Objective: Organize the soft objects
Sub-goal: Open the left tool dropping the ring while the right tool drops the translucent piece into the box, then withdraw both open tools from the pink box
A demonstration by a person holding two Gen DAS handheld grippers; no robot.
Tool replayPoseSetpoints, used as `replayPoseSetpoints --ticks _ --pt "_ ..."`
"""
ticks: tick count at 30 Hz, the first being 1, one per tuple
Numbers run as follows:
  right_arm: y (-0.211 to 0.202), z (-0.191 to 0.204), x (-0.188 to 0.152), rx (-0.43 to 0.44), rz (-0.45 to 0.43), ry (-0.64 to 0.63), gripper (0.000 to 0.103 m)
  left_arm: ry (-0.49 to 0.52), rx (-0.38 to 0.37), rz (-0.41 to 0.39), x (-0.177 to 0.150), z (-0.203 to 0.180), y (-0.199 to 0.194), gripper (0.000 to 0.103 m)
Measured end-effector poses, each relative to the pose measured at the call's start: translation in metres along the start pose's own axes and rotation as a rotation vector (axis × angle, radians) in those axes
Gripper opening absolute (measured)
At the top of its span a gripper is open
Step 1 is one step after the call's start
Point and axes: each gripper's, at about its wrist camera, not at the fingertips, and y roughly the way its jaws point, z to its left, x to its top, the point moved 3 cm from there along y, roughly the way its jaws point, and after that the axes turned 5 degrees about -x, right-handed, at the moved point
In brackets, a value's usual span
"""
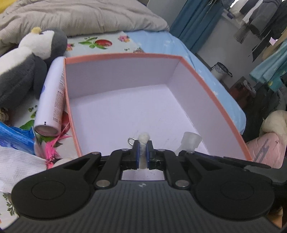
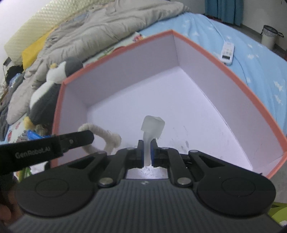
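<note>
Bedroom: bed [image 2: 233, 35], rumpled duvet [image 1: 80, 16]

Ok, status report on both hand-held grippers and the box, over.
Left hand-held gripper shut on white rope. Right hand-held gripper shut on translucent soft piece. Both over pink box, box floor bare.

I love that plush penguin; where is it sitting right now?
The plush penguin sits on the bed outside the pink box's left wall, beside a white spray can, in front of the grey quilt.

Each wrist camera looks steeply down along its fingers, close above the box [image 1: 211, 93]. Both views share its interior and the penguin plush [image 2: 52, 86].
</note>
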Motion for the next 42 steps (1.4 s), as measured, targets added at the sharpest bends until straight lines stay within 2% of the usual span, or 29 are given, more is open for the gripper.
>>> replayPoseSetpoints --ticks 7,10,12,14,20,28,36,42 --pt "0.007 -0.008 -0.001 -0.018 0.017 0.004 0.013 -0.011 0.003 0.023 -0.003 0.002 0.012 0.010" --pt "0.005 -0.010 0.000 -0.021 0.020 0.020 0.022 -0.035 0.013 0.037 -0.003 0.004 0.010 0.020" --pt "0.001 -0.011 0.000 -0.018 0.020 0.027 0.026 -0.032 0.018 0.024 -0.005 0.003 0.004 0.030" --pt "-0.004 -0.010 -0.001 -0.011 0.017 0.018 0.035 -0.027 0.025 0.010 -0.006 0.001 -0.004 0.034" --pt "-0.030 -0.009 0.002 -0.006 -0.028 0.005 0.036 -0.015 0.018 -0.045 -0.007 -0.010 -0.033 0.034" --pt "-0.078 0.000 0.000 0.021 -0.121 -0.009 0.036 0.017 0.020 -0.136 -0.016 -0.027 -0.092 0.034" --pt "-0.134 0.016 -0.019 0.054 -0.214 -0.057 0.036 0.023 0.031 -0.218 -0.047 -0.034 -0.157 0.034" --pt "-0.164 0.024 -0.040 0.077 -0.246 -0.072 0.036 0.031 0.037 -0.269 -0.076 -0.038 -0.197 0.034"
